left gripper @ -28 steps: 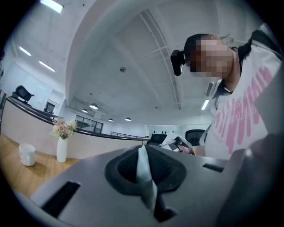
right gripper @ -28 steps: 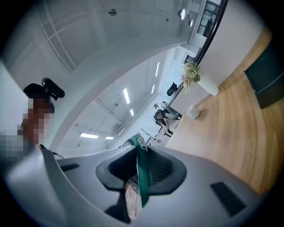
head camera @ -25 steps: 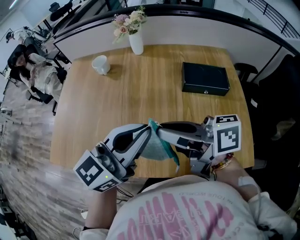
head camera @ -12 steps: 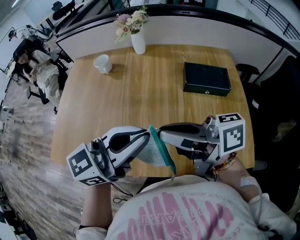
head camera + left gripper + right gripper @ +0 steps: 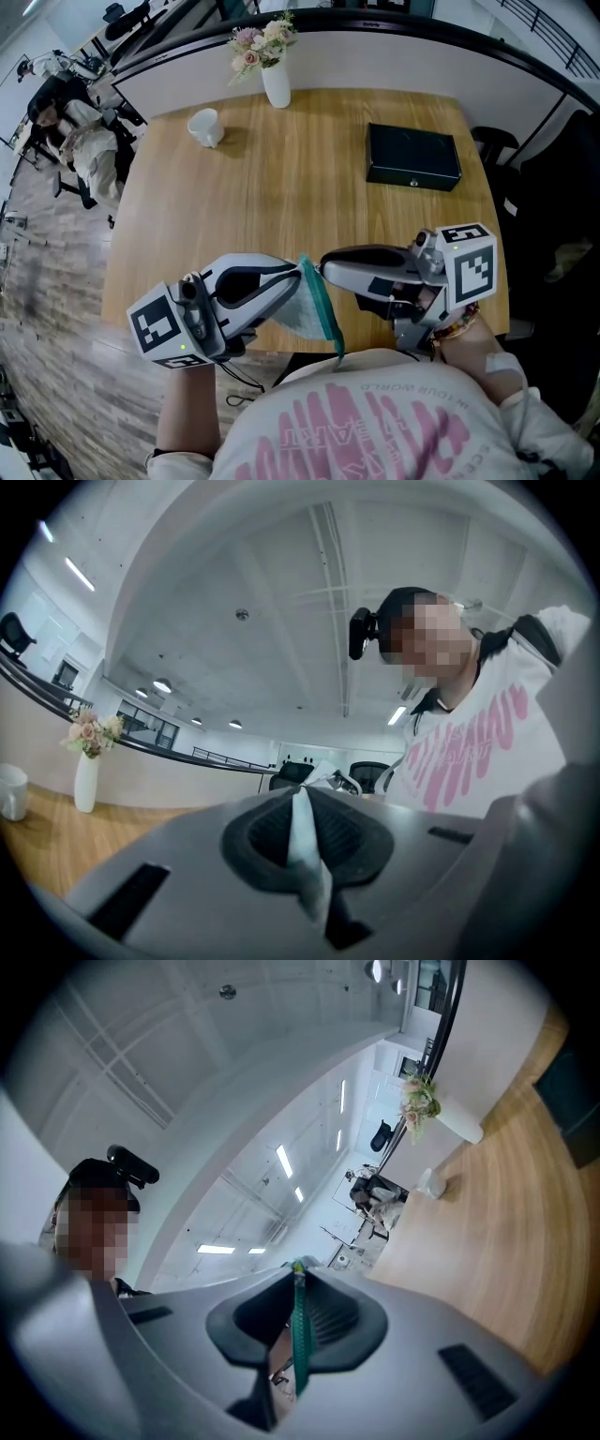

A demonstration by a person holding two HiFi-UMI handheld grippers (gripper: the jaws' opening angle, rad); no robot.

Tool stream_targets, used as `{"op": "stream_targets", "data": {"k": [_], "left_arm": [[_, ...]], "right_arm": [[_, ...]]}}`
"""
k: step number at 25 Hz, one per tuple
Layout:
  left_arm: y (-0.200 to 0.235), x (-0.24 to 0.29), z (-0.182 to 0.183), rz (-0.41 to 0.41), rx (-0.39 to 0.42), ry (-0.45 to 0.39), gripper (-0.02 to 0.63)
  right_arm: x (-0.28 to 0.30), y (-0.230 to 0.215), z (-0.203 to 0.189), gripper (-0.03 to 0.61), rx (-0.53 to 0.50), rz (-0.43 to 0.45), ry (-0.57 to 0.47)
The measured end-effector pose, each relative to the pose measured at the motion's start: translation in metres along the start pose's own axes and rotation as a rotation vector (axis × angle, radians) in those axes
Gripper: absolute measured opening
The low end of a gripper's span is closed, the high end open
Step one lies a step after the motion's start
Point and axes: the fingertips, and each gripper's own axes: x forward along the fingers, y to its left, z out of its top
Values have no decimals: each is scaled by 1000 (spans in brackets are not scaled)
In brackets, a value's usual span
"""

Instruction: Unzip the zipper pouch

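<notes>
I hold the zipper pouch (image 5: 307, 306), pale mesh with a teal zipper edge, in the air over the near edge of the wooden table (image 5: 281, 197). My left gripper (image 5: 295, 273) comes in from the lower left and is shut on the pouch's top corner. In the left gripper view a pale fold of the pouch (image 5: 305, 850) is pinched between the pads. My right gripper (image 5: 325, 264) reaches in from the right, tip close to the left one. Its jaws are shut on the teal zipper strip (image 5: 300, 1335), which hangs down between the pads.
A black box (image 5: 412, 157) lies at the back right of the table. A white mug (image 5: 203, 127) and a white vase of flowers (image 5: 272, 80) stand at the back left. A seated person (image 5: 70, 131) is beyond the table's left side.
My left gripper has swung its marker cube left and slightly up, while the right gripper drew a little to the right. The pouch's teal edge now hangs further left and lower.
</notes>
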Motion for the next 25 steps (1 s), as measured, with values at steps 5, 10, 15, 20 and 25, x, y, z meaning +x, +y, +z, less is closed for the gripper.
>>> {"op": "stream_targets", "data": {"k": [5, 10, 15, 20, 25], "left_arm": [[12, 4, -5, 87, -12, 5, 12], [26, 5, -10, 189, -60, -16, 11], [35, 4, -13, 277, -91, -36, 11], [41, 7, -20, 313, -189, -53, 12], [54, 9, -32, 381, -280, -14, 11]], "right_arm": [[-4, -10, 6, 29, -19, -61, -39], [-5, -18, 8, 25, -35, -103, -48], [-4, -21, 4, 7, -75, -147, -31], [-7, -25, 4, -3, -132, -195, -9], [-8, -37, 3, -3, -222, -276, 40]]}}
